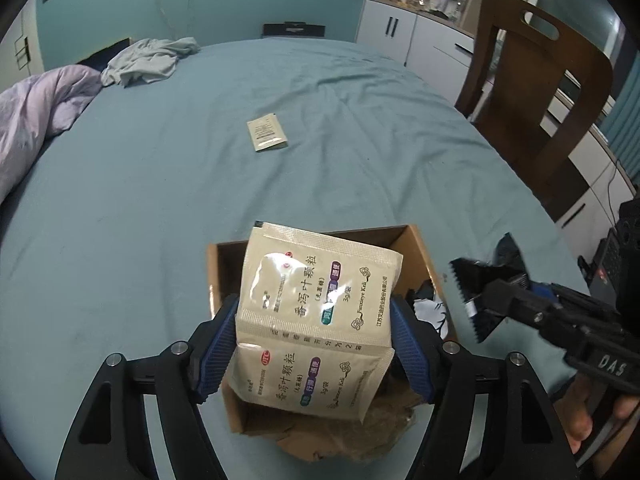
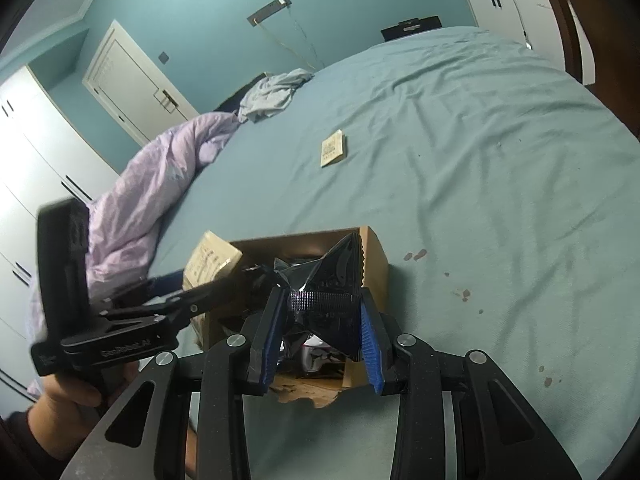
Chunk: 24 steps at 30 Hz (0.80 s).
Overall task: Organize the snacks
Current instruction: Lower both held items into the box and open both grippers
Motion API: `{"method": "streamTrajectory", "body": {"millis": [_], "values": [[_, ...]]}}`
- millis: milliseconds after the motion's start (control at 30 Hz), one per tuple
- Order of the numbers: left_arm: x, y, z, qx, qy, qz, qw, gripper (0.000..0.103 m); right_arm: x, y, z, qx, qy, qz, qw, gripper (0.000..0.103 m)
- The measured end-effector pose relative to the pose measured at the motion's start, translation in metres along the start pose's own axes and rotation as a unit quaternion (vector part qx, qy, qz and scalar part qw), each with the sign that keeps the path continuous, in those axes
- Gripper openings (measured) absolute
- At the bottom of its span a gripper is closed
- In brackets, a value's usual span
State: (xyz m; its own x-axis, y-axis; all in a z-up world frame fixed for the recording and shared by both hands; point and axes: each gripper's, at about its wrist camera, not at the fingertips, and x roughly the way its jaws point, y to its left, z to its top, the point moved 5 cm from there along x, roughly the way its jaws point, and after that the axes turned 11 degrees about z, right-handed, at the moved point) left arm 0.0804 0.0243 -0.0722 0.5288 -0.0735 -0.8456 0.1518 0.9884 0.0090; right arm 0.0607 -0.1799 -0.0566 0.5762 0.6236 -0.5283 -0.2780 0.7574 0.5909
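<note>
My left gripper is shut on a beige double sachet and holds it above an open cardboard box on the bed. My right gripper is shut on a black crinkled packet over the same box. The right gripper with its black packet shows at the right in the left wrist view. The left gripper and beige sachet show at the left in the right wrist view. Another beige sachet lies flat farther out on the bed; it also shows in the right wrist view.
A teal sheet covers the bed. A lilac duvet and a grey garment lie at the far left. A wooden chair and white cabinets stand at the right. Dark and white items lie inside the box.
</note>
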Motion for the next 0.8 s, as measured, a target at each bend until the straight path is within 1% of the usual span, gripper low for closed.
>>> {"method": "streamTrajectory", "body": {"millis": [133,233,267,333,367,433,467,500,567,600,667,733,800], "values": [[0.006,0.001,-0.002,0.000,0.021,0.011,0.9997,0.077,0.005,0.004,0.000,-0.009,0.007,-0.006,1.000,0.033],[0.005,0.014,0.000,-0.024,0.026,0.025,0.9990,0.079,0.008,0.008,-0.001,-0.018,0.010,-0.009,1.000,0.033],[0.003,0.018,0.001,-0.031,0.024,0.033,0.9987,0.080,0.009,0.010,-0.001,-0.020,0.011,-0.009,1.000,0.033],[-0.003,0.026,0.005,-0.036,0.012,0.054,0.9978,0.087,0.011,0.013,-0.002,-0.029,0.014,-0.013,0.999,0.033],[-0.005,0.028,0.006,-0.037,0.006,0.058,0.9976,0.089,0.012,0.014,-0.003,-0.032,0.016,-0.013,0.999,0.033],[-0.014,0.033,0.008,-0.040,-0.012,0.070,0.9966,0.097,0.016,0.019,-0.003,-0.033,0.025,-0.008,0.999,0.033],[-0.017,0.036,0.009,-0.041,-0.019,0.076,0.9961,0.100,0.017,0.020,-0.002,-0.034,0.029,-0.006,0.999,0.033],[-0.020,0.039,0.010,-0.042,-0.028,0.081,0.9954,0.103,0.020,0.024,0.000,-0.038,0.038,-0.011,0.999,0.033],[-0.023,0.044,0.012,-0.043,-0.038,0.092,0.9941,0.103,0.024,0.029,0.005,-0.045,0.048,-0.020,0.998,0.033],[-0.023,0.047,0.012,-0.046,-0.039,0.098,0.9934,0.103,0.026,0.034,0.010,-0.050,0.052,-0.018,0.997,0.033],[-0.023,0.054,0.013,-0.056,-0.035,0.097,0.9931,0.103,0.029,0.039,0.019,-0.051,0.050,-0.018,0.997,0.034],[-0.022,0.061,0.012,-0.073,-0.032,0.090,0.9927,0.103,0.038,0.039,0.029,-0.043,0.058,-0.030,0.997,0.034],[-0.021,0.066,0.012,-0.084,-0.030,0.091,0.9918,0.103,0.052,0.033,0.038,-0.021,0.078,-0.039,0.996,0.034]]}}
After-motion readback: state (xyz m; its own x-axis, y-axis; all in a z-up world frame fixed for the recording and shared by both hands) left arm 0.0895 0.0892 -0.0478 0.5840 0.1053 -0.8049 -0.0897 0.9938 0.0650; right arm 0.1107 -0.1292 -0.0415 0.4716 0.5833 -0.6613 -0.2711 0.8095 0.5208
